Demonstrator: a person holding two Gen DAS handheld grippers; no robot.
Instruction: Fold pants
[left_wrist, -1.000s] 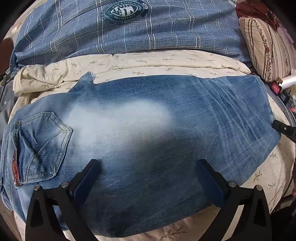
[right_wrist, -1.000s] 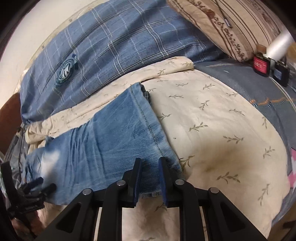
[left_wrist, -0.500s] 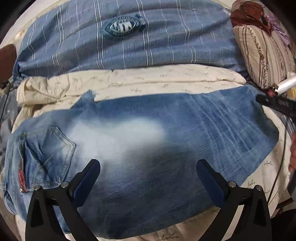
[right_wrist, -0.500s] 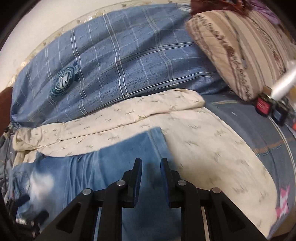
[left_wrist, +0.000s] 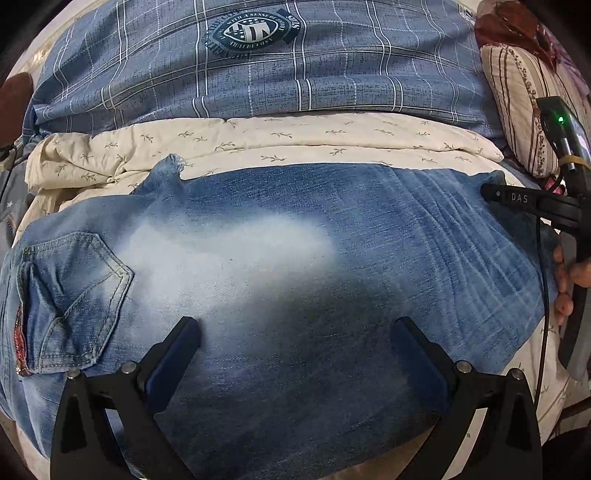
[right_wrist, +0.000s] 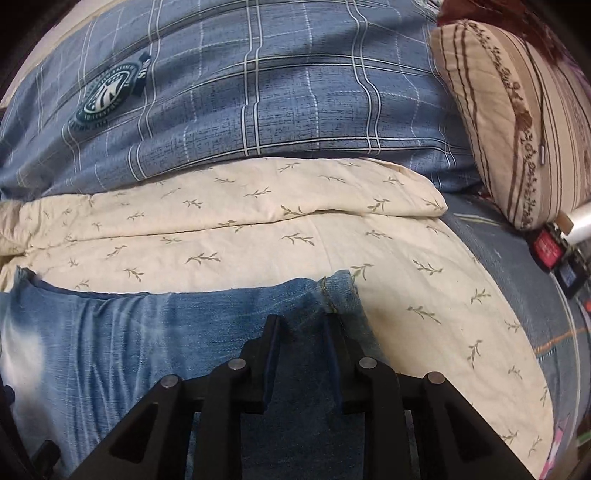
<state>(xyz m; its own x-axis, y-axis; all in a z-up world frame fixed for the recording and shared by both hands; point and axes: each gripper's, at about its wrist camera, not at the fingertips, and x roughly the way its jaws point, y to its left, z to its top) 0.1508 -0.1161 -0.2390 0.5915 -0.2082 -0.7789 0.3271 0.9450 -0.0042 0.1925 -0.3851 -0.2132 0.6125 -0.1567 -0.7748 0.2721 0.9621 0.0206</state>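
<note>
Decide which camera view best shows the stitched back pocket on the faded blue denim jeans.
The left wrist view: the stitched back pocket lies whole and sharp on the faded blue denim jeans. The right wrist view shows only the leg end, no pocket.

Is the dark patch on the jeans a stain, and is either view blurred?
Left wrist view: sharp; the dark patch on the faded blue denim jeans looks like shadow between the open left gripper fingers. Right wrist view: slightly soft, fisheye-bent edges; the right gripper jaws are opening over denim.
</note>
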